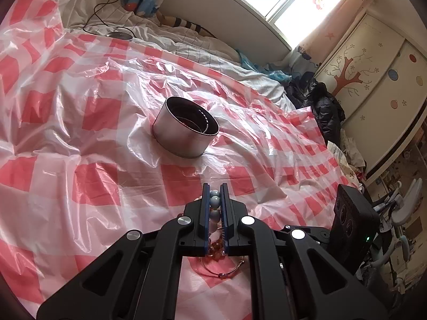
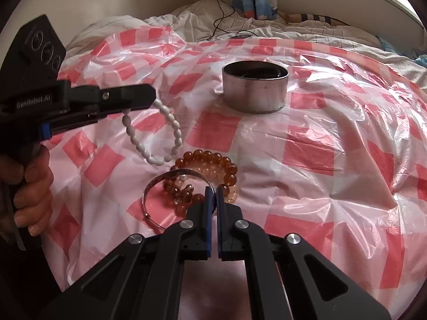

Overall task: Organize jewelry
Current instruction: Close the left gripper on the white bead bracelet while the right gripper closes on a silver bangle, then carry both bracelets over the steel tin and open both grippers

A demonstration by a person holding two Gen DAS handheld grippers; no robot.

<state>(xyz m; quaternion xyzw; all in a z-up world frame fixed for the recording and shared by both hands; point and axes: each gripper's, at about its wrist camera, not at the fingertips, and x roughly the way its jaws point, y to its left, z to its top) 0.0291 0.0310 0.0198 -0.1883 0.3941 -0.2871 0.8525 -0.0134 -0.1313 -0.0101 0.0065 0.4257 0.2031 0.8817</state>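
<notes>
The checked plastic sheet (image 2: 307, 154) lies bare and wide between the jewelry pile and the open metal tin (image 2: 255, 90), so the way to the tin's mouth stands clear. Low in front, the amber bead bracelets (image 2: 213, 165) and silver bangle (image 2: 165, 178) crowd the sheet. A white bead bracelet (image 2: 170, 133) dangles over the left approach.
</notes>
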